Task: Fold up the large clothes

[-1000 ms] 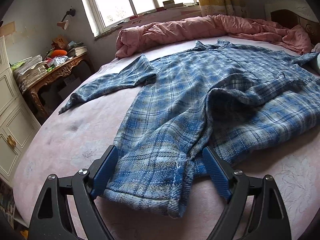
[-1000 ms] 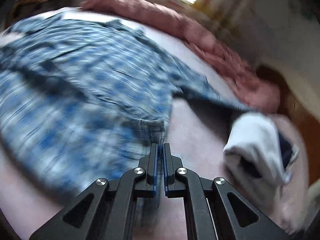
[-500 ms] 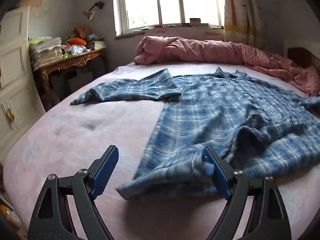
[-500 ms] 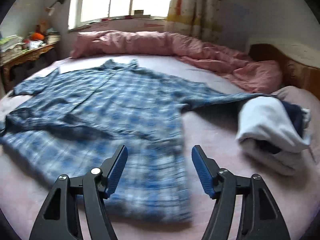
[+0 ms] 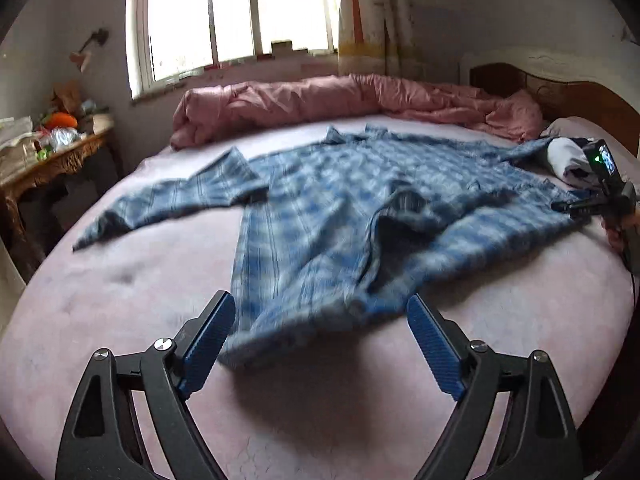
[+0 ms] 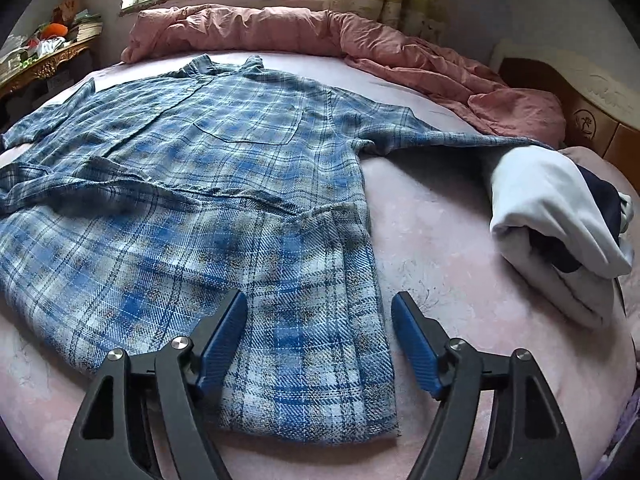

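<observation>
Shirt spread on bed, both tongs released.
Blue plaid shirt (image 6: 224,184) lies collar-away on the bed (image 6: 432,240); right tongs (image 6: 318,336), jaws just opened, straddle its near hem corner; left tongs (image 5: 320,344) gape wide before the other corner.

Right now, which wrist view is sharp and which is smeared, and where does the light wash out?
Left wrist view: the plaid shirt is motion-blurred, its check pattern smeared, and the window is blown out white. Right wrist view: sharp, the shirt's weave and chest pocket read clearly. Both views: strong fisheye bending and dark corners.
</observation>
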Motion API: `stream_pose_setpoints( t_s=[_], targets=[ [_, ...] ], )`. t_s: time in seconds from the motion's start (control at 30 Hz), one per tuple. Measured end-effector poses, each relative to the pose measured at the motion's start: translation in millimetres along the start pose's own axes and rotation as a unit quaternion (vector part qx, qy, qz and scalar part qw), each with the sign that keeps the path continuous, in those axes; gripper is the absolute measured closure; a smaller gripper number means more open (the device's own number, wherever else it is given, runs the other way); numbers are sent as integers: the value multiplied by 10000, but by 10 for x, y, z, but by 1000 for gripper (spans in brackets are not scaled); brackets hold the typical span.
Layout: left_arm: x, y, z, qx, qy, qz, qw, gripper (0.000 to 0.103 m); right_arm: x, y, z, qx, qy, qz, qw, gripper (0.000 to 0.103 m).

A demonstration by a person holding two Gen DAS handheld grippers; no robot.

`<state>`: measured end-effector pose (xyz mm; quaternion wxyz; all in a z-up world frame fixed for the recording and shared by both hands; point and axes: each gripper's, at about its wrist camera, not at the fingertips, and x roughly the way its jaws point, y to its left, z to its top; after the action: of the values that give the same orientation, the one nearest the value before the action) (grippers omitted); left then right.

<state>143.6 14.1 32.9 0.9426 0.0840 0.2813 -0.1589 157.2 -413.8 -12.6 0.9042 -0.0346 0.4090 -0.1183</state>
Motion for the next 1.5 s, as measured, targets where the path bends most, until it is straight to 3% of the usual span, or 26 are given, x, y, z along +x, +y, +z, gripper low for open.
stream_pose_setpoints(
  t_s=[0.07, 0.17, 0.23, 0.33, 0.4, 0.5, 0.6, 0.67, 0.73, 0.8, 0.9, 0.97, 1.1, 1.17, 1.23, 1.3, 1.37, 1.47, 1.5],
  targets=[
    [100, 30, -18, -74, 278, 97, 9995, 19, -2, 10, -1, 5, 5, -10, 10000, 25],
    [274, 121, 53, -328, 550, 407, 9971, 45, -9, 10, -5, 3, -11, -56, 10000, 23],
    [362, 227, 142, -508, 572, 631, 9951, 73, -22, 5, -9, 7, -27, -62, 10000, 23],
    [470, 413, 317, -703, 501, 804, 9930, 94, -26, 2, -10, 7, -28, -77, 10000, 23],
    [555, 522, 443, -773, 458, 851, 9923, 97, -23, -1, -9, 8, -31, -105, 9999, 22],
    [773, 678, 525, -910, 679, 1021, 9883, 98, -9, -11, -6, 33, -16, -147, 9999, 18],
    [1094, 810, 393, -1174, 1314, 1306, 9757, 96, 7, -32, -4, 75, 11, -106, 9999, 17],
    [1195, 863, 262, -1356, 1504, 1212, 9717, 95, 22, -58, -4, 139, 36, -72, 9999, 15],
    [1109, 863, 282, -1342, 1334, 1211, 9744, 90, 28, -77, -9, 201, 44, -7, 9998, 15],
    [1041, 808, 268, -1221, 1174, 1295, 9770, 75, 18, -109, -13, 296, 9, 42, 9996, 15],
    [776, 627, 351, -820, 488, 1352, 9862, 66, -70, -146, -16, 457, -221, -198, 9985, 15],
    [580, 415, 408, -385, 22, 1452, 9887, 66, -201, -187, -18, 596, -575, -172, 9964, 15],
    [405, 42, 446, -206, -143, 357, 9990, 66, -407, -206, -3, 690, -1092, 288, 9912, 15],
    [452, -101, 462, -166, 32, -7, 9999, 66, -486, -134, 6, 502, -1254, 739, 9881, 15],
    [561, -172, 454, -233, 354, -294, 9987, 64, -470, -24, 11, 278, -1159, 913, 9887, 15],
    [694, -145, 412, -382, 655, -275, 9967, 64, -349, 92, 18, 100, -804, 796, 9935, 16],
    [802, -136, 333, -375, 961, -15, 9947, 64, -214, 121, 11, 87, -470, 805, 9956, 28],
    [847, -75, 244, -430, 1270, -292, 9905, 60, -197, 36, 6, 224, -440, 1183, 9918, 31],
    [826, -81, 233, -334, 1333, -458, 9894, 51, -223, 28, -6, 194, -493, 1269, 9905, 31]
  ],
)
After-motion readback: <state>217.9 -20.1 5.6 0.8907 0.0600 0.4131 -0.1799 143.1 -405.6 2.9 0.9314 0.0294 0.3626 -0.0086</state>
